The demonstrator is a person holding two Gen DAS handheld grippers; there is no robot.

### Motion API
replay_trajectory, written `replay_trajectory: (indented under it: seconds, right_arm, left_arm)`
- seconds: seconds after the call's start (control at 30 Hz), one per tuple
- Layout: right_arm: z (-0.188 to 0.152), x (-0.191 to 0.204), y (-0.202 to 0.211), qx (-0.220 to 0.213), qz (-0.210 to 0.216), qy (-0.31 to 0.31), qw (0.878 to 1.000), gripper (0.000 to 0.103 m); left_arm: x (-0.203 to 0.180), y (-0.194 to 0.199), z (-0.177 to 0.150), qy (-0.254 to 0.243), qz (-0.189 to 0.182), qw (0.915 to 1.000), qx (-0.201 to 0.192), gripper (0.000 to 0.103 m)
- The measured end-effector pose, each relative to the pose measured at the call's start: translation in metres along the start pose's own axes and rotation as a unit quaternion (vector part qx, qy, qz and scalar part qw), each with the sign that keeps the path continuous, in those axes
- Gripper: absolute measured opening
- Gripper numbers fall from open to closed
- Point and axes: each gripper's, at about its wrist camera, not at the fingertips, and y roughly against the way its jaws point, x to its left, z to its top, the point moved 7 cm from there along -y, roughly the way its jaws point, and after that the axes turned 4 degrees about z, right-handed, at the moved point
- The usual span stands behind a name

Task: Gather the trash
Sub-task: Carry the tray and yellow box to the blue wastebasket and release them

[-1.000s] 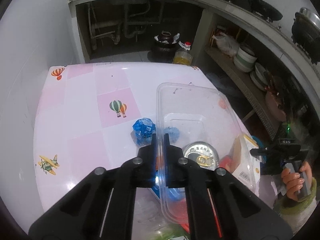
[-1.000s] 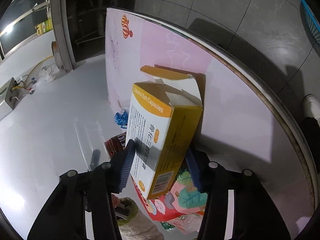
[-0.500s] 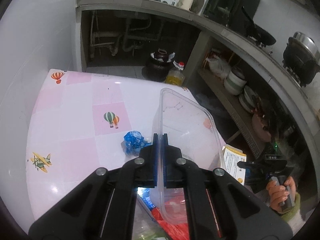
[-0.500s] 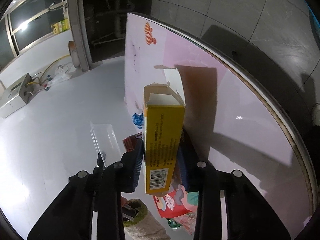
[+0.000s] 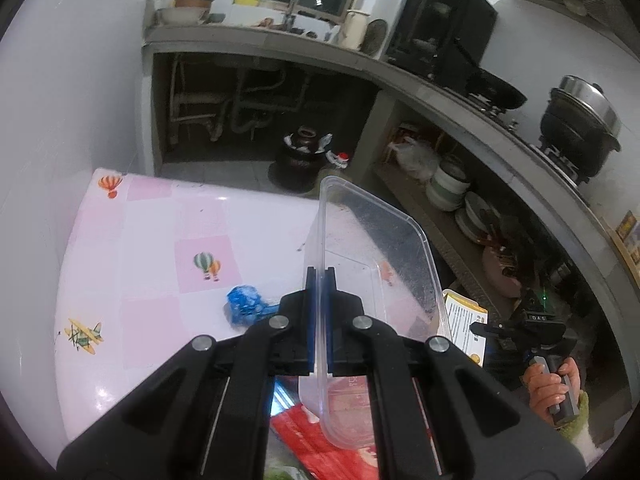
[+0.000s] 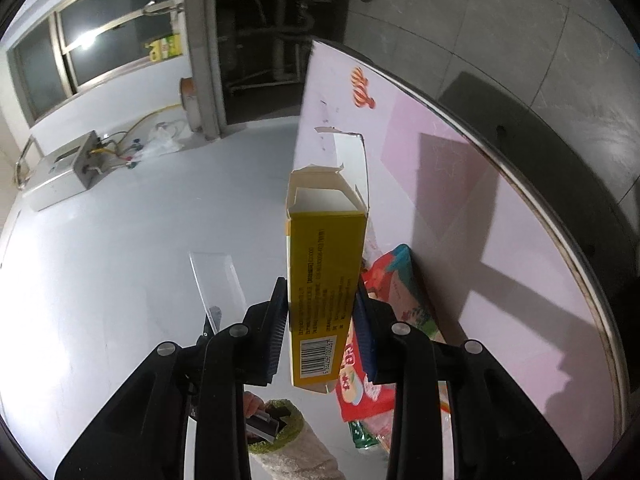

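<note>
Trash is already in both grippers: the left gripper has its fingers clamped on the thin wall of a clear rectangular plastic container, held tilted at frame centre above the pink balloon-print worktop. The right gripper has its fingers pinched on the narrow sides of an opened yellow cardboard box, its long axis running straight out from the fingers. A crumpled blue wrapper lies on the worktop just left of the left fingers, nearer that hand.

A: What surrounds the pink-checked counter?
B: White walls, grey floor tiles, a concrete worktop with pipes beneath, and a dark window.
</note>
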Motion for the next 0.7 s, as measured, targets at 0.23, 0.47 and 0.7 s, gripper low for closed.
replay_trajectory:
  seconds: [0.23,0.47,0.7]
  right_arm:
    - [-0.009,0.006,0.053,-0.04,0.022,0.014,0.999,0.031]
    - [-0.013,-0.005,0.11,-0.08,0.036,0.01,0.996,0.031]
    - [-0.017,-0.027,0.163,-0.117,0.047,-0.008,0.992,0.031]
  left_arm:
    - [-0.053,0.005,0.0,-0.033,-0.038,0.9987,0.007,0.002]
    - [-0.122,-0.008,-0.014,-0.063,-0.083,0.9938,0.039,0.002]
    - [-0.195,-0.035,-0.034,-0.094,-0.114,0.9861,0.074,0.002]
